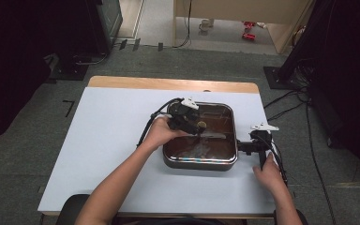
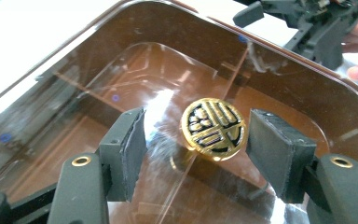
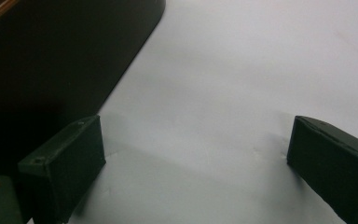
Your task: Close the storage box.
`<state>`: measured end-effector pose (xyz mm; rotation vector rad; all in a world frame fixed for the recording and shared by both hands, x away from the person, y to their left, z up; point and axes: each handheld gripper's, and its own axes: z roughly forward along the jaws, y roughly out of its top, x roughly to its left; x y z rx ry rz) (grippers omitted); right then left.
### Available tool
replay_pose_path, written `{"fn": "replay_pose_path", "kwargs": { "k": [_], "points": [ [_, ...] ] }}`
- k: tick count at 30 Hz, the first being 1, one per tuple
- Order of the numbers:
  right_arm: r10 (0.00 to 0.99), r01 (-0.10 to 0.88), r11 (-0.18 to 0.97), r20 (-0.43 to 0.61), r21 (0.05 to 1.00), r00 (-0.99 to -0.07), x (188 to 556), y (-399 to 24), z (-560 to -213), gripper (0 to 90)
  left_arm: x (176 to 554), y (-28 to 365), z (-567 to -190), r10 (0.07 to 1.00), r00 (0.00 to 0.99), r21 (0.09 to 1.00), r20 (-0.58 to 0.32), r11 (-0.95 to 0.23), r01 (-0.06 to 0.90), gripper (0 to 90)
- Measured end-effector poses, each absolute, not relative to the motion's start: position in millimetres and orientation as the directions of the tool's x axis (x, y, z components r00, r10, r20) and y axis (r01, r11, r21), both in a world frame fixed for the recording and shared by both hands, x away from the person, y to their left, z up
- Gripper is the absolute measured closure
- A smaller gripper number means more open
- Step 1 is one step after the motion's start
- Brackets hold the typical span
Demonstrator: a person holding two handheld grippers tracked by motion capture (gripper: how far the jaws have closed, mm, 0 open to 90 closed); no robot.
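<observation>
One square electric pan [image 1: 200,161] on the white table [image 1: 103,140], just right of centre, dark body and one tinted glass lid [image 1: 218,117] on top. One round gold knob [image 1: 200,124] at the lid's middle, black-and-gold emblem on its face.

Two grippers in play. Left gripper [image 1: 190,123] over the lid, coming in from 9 o'clock of the pan, hand wrapped around its body. In the left gripper view, claw [image 2: 193,147] apart: two black pads, one at 9 o'clock of the knob [image 2: 213,129], one at 3 o'clock, knob sitting between them. Clear gap on the left pad's side; right pad just beside the knob's edge, contact not certain. No squeeze visible. Lid glass [image 2: 121,70] reflecting light below.

Right gripper [image 1: 258,146] at 3 o'clock of the pan, low on the table, just beside the pan's side. In the right gripper view, claw [image 3: 196,154] wide apart, two pads with bare white table [image 3: 242,70] between them, nothing clamped. Dark pan wall [image 3: 51,60] at 10 o'clock of that view, close to the left pad.

One cable [image 1: 146,129] trailing from the left gripper toward 8 o'clock.
</observation>
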<state>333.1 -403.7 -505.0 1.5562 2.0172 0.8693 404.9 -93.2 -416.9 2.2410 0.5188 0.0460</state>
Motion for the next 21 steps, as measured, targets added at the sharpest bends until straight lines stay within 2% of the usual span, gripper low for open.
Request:
{"fn": "replay_pose_path", "kwargs": {
  "k": [4,7,11,21],
  "points": [
    [0.964,0.682,0.168,0.028,0.712,-0.266,333.1,-403.7,-505.2,3.3,400.8,-84.5,-413.0,0.405,0.908,0.737,-0.103,-0.582,0.343,36.3],
    [0.964,0.682,0.167,0.028,0.712,-0.266,333.1,-403.7,-505.1,3.3,400.8,-74.0,-408.7,0.420,0.893,0.750,-0.161,-0.536,0.388,36.2],
    [0.964,0.682,0.167,0.029,0.712,-0.265,333.1,-403.6,-505.1,3.3,397.5,-62.8,-404.9,0.449,0.874,0.751,-0.185,-0.508,0.421,34.7],
    [0.964,0.682,0.166,0.029,0.712,-0.265,333.1,-403.7,-505.0,3.3,387.7,-30.7,-400.2,0.522,0.828,0.781,-0.203,-0.424,0.459,31.9]
  ]
}}
